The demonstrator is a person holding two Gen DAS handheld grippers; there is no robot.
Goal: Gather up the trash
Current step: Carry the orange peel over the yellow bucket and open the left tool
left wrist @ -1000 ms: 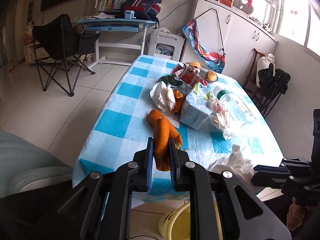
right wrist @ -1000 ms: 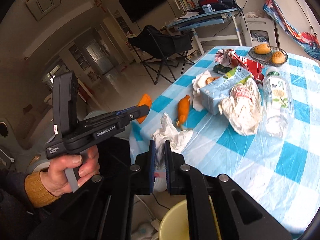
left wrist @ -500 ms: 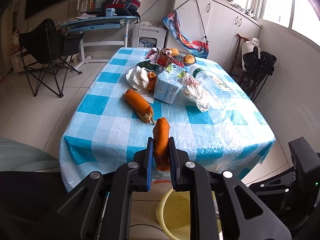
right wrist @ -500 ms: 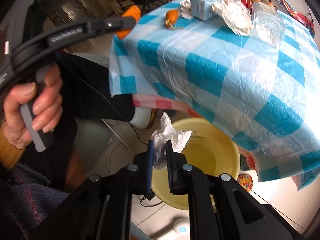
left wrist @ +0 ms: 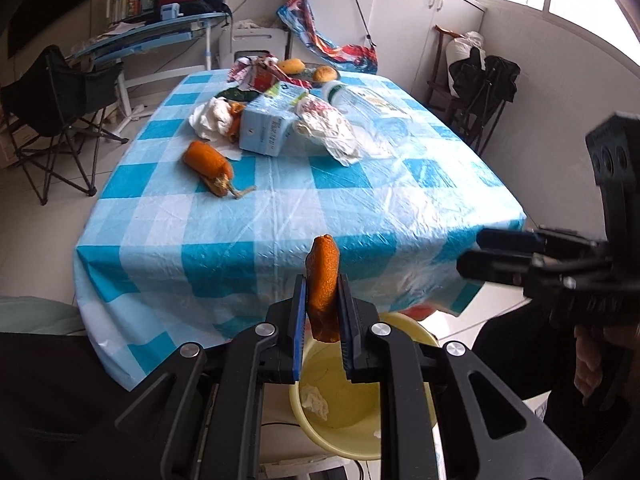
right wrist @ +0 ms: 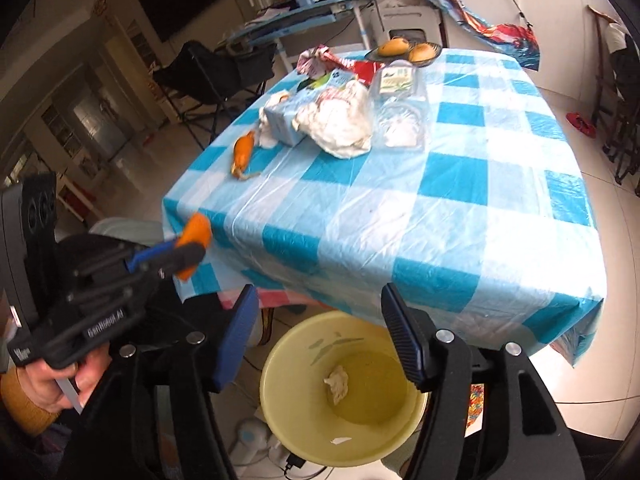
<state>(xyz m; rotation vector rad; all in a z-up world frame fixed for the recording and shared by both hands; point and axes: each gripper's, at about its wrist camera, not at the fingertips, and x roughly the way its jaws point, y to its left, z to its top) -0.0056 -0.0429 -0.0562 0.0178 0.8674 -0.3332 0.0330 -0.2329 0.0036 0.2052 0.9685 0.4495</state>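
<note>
While an orange peel [left wrist: 323, 288] is being gripped in the closed left gripper [left wrist: 322, 334] above the yellow bin [right wrist: 280, 364], the right gripper [right wrist: 318, 340] is being opened, nothing between its jaws. A crumpled tissue [right wrist: 337, 384] is lying in the bin; next, the peel likely needs releasing there.

Yellow bucket [left wrist: 400, 412] partly hidden behind left gripper [left wrist: 322, 334], near rim cut by its arms. Lower end of orange peel [left wrist: 323, 292] masked between the pads. Right gripper [left wrist: 500, 258] cut off at 3 o'clock, blurred. Left gripper [right wrist: 188, 250] motion-blurred at 9 o'clock. Print on blue carton [left wrist: 266, 130] too small to read. Hand [right wrist: 52, 380] cropped at 8 o'clock.
</note>
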